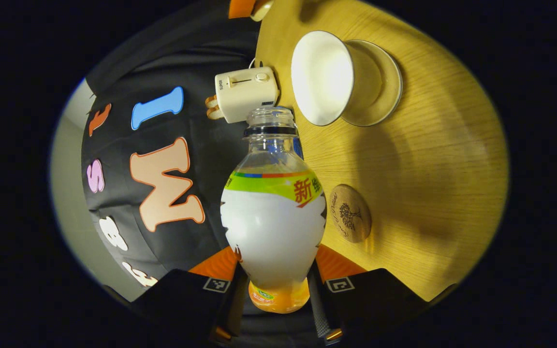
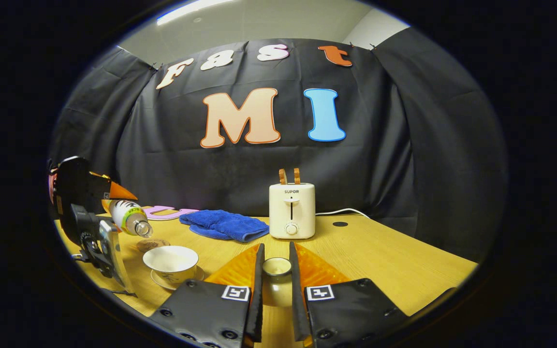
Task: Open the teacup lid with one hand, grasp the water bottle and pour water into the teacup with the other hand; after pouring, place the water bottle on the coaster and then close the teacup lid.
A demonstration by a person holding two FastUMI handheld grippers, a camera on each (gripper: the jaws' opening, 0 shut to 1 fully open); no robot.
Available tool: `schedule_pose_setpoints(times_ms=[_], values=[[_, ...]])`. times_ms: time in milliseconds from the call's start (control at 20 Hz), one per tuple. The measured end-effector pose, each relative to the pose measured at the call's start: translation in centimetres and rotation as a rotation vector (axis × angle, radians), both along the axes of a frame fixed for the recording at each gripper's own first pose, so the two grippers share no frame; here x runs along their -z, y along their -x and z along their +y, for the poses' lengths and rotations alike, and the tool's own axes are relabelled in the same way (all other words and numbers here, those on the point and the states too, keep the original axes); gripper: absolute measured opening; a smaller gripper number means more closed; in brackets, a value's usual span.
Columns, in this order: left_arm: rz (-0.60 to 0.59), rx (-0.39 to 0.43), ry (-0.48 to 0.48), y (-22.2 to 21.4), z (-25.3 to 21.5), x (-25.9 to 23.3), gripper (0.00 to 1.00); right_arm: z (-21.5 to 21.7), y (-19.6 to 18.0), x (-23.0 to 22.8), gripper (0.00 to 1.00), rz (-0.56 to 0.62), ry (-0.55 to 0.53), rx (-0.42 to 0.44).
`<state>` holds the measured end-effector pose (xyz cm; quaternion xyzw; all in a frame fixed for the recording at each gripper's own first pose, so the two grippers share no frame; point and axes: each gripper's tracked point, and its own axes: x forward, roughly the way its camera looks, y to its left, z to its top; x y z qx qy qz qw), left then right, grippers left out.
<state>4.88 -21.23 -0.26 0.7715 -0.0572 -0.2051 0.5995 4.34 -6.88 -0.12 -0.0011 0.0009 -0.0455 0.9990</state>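
Wooden tabletop, black cloth wall behind. Far centre: cream toaster, blue towel left of it. My left gripper: clamped on water bottle, uncapped, tipped mouth-first toward teacup on saucer, so pour looks under way or about to start. Cork coaster beside cup, bare, awaiting bottle. My right gripper: closed on teacup lid, held right of teacup, keeping it clear of pour.
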Motion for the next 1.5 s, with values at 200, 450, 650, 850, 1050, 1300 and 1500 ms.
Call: schedule_pose_setpoints(times_ms=[200,450,650,850,1050,1300,1500], values=[[-0.011,0.013,-0.059,-0.4,-0.5,-0.2,0.57,0.0,0.0,0.0,0.28,0.000,0.000,0.000],[-0.028,0.024,-0.120,-0.1,-0.6,-0.8,0.56,0.0,0.0,0.0,0.29,0.000,0.000,0.000],[-0.041,0.027,-0.163,0.0,-0.6,-1.2,0.56,0.0,0.0,0.0,0.29,0.000,0.000,-0.003],[-0.061,0.028,-0.209,-0.1,-0.3,-2.1,0.56,0.0,0.0,0.1,0.29,0.001,0.000,-0.004],[-0.092,0.031,-0.238,-0.2,-0.5,-3.9,0.57,0.1,-0.1,0.1,0.29,0.001,0.000,-0.006],[-0.133,0.039,-0.289,-0.2,-0.9,-5.6,0.57,0.0,-0.1,0.1,0.29,0.001,-0.001,-0.006],[-0.160,0.049,-0.327,0.0,-1.3,-6.9,0.57,0.0,-0.2,0.1,0.29,0.001,-0.001,-0.006]])
